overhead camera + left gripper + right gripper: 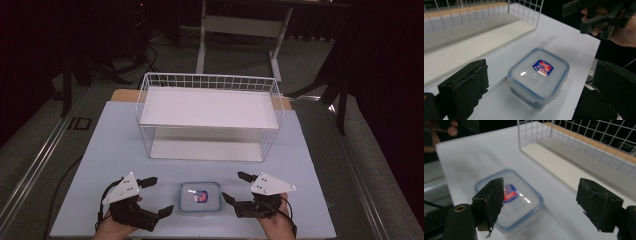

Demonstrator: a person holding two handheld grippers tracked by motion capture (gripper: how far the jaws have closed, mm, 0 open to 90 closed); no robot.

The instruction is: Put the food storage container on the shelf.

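Now: close in evenly from both sides on the plastic box (pixel 200 198) at lower centre, on the table (pixel 100 150) below the wire rack (pixel 207 117). Left gripper (pixel 156 195) spread wide, right gripper (pixel 235 186) likewise, neither touching. Grip low, keep level.

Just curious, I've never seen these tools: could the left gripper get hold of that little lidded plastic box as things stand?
Probably yes. The left gripper is open, right beside the lidded plastic box, with only bare table between them.
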